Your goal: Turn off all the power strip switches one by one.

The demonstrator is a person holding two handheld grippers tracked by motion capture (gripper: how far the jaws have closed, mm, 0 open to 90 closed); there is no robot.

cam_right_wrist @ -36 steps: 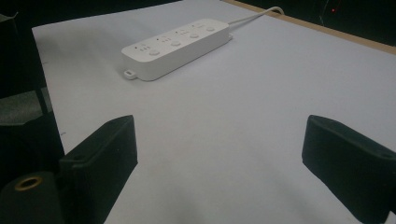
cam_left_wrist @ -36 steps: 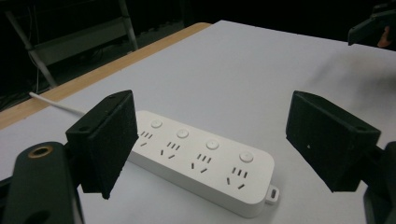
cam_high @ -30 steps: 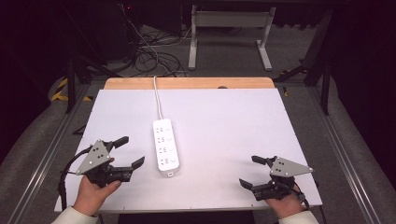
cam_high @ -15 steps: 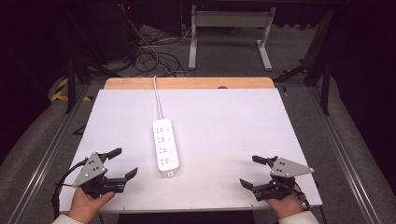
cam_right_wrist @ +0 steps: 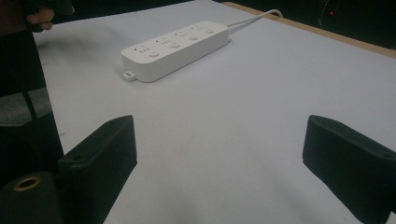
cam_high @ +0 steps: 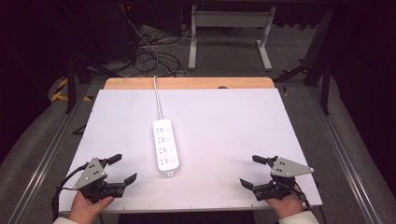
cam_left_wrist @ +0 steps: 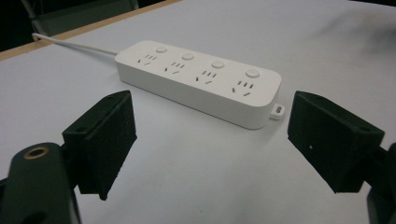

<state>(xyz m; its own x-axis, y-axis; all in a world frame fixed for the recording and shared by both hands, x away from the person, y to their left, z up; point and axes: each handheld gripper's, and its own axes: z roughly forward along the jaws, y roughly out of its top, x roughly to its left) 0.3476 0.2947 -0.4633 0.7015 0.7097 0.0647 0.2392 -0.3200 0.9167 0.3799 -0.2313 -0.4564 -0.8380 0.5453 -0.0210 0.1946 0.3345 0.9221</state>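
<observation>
Your L gripper (cam_high: pixel 118 168) sits at table (cam_high: pixel 233 121) near-left corner, jaws wide apart, nothing between. R gripper (cam_high: pixel 254 171) near-right, jaws apart too, empty. Power strip (cam_high: pixel 166 144) lies flat mid-table btwn both, nearer L, cord (cam_high: pixel 158 100) running to far edge.

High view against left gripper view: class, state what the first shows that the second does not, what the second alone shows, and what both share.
The high view alone takes in both grippers, the left gripper and the right gripper, each held open in a hand near the table's front edge, plus the floor cables beyond. The left gripper view alone makes out the power strip's round buttons and the small tab at its near end. Both share the white power strip, its cord, and the white table.
</observation>
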